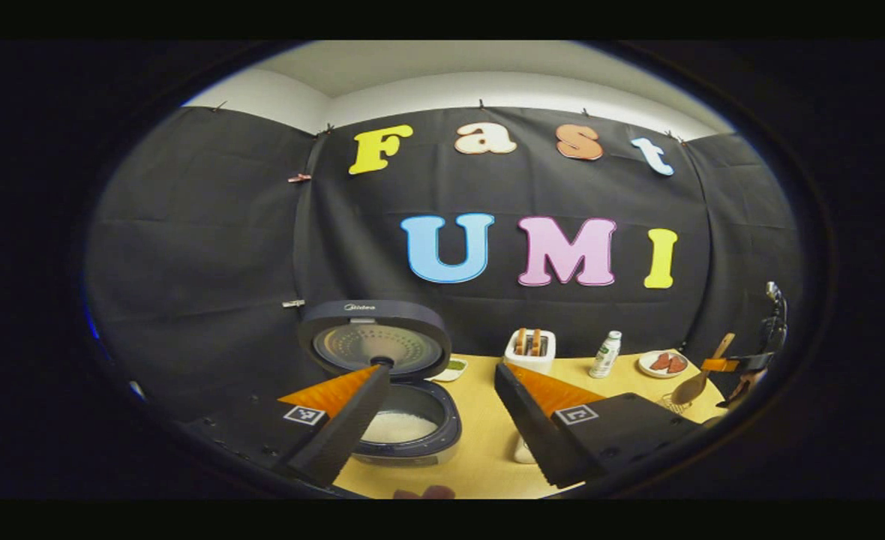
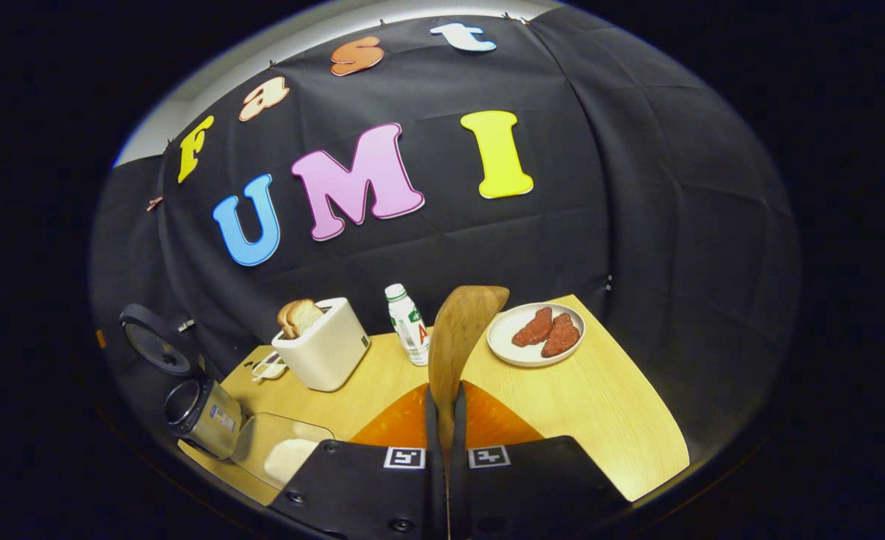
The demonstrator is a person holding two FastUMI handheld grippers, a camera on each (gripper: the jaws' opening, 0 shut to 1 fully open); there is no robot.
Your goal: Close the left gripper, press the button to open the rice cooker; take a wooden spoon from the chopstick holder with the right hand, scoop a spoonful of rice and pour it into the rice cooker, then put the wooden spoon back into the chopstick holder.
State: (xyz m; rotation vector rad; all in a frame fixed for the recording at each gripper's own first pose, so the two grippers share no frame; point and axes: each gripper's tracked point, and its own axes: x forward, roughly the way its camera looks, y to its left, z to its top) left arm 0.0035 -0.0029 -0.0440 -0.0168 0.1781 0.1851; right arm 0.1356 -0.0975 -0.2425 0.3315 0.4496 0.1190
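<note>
Wooden spoon [image 2: 457, 337] stands clamped between the right gripper [image 2: 443, 420]'s closed jaws, bowl up and beyond the tips. Rice cooker [image 1: 405, 420] sits lid-up under the left gripper [image 1: 442, 390], whose jaws are spread wide and empty. Judged step: spoon taken; next, scoop from the rice container [image 2: 285, 450] lying low-left of the right jaws.

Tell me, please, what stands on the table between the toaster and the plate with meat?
A small bottle stands between the toaster and the plate. The right gripper view shows this plainly; the left gripper view agrees.
</note>
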